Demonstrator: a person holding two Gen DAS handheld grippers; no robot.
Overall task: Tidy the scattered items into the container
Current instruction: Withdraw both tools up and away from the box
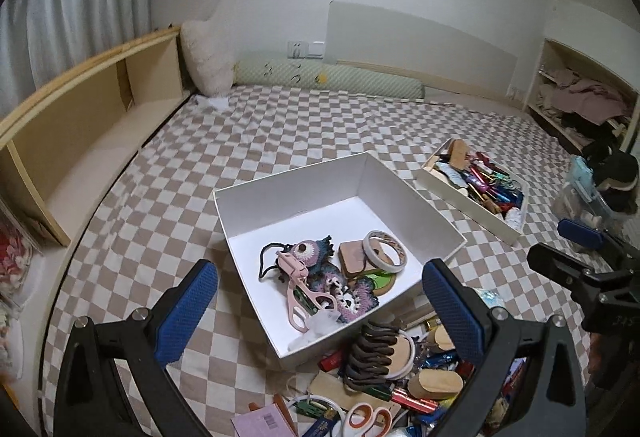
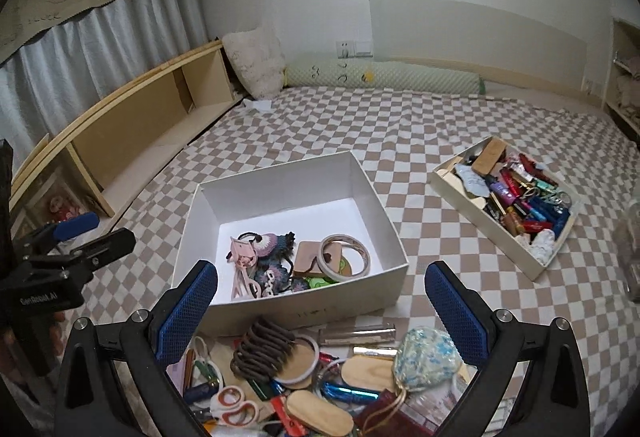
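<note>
Two open grippers (image 1: 320, 301) (image 2: 320, 301) over clutter (image 2: 304, 377)

We see a bed (image 2: 400, 125) spread in a beige-and-white checkerboard. The open box (image 2: 288, 177) on it is plain white; inside lie a pale pink eyelash curler (image 1: 298, 285) and a purple and dark teal crocheted piece (image 1: 320, 261). Each claw (image 1: 320, 309) (image 2: 320, 311) has blue textured pads on black arms. Orange-and-white scissors (image 2: 236, 407) sit in the pile.

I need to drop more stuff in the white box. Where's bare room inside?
The back half of the white box floor is bare, toward its far wall. The front is crowded: tape roll, crochet piece, pink curler.
</note>
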